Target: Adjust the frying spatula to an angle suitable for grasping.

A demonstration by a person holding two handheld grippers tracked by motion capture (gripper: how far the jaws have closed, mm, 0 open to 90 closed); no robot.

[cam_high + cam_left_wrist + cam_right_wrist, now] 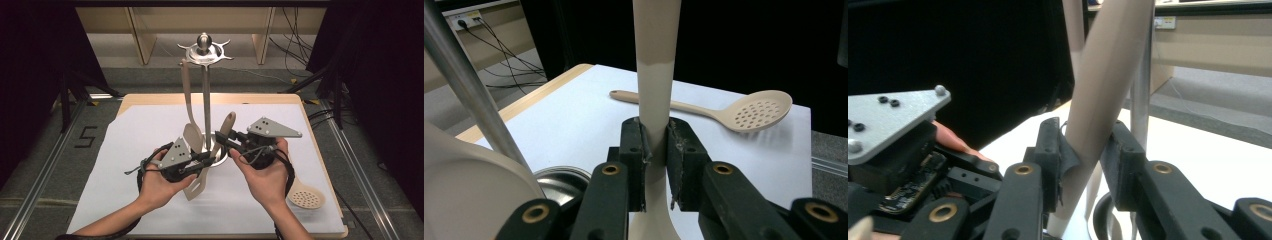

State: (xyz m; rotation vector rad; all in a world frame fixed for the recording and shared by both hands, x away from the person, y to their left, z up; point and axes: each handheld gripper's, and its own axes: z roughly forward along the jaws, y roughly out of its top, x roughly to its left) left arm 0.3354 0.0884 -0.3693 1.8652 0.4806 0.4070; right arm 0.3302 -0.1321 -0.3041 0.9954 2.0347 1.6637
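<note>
A beige slotted spatula (197, 183) leans tilted in front of the metal utensil stand (206, 100), its head low and its handle end up by the pole. My left gripper (207, 159) is shut on it low on the handle; in the left gripper view both pads press the handle (656, 75) at my left gripper (655, 150). My right gripper (223, 141) grips higher up; in the right gripper view the slanted handle (1108, 90) sits between the pads of my right gripper (1088, 155), touching both. A second beige spatula (191, 134) hangs from the stand's top ring.
A beige skimmer spoon (306, 197) lies at the table's near right corner, also seen as the skimmer spoon (759, 110) beyond the left jaws. The stand's round base (220, 160) sits between my hands. White paper (140, 150) covers the wooden table.
</note>
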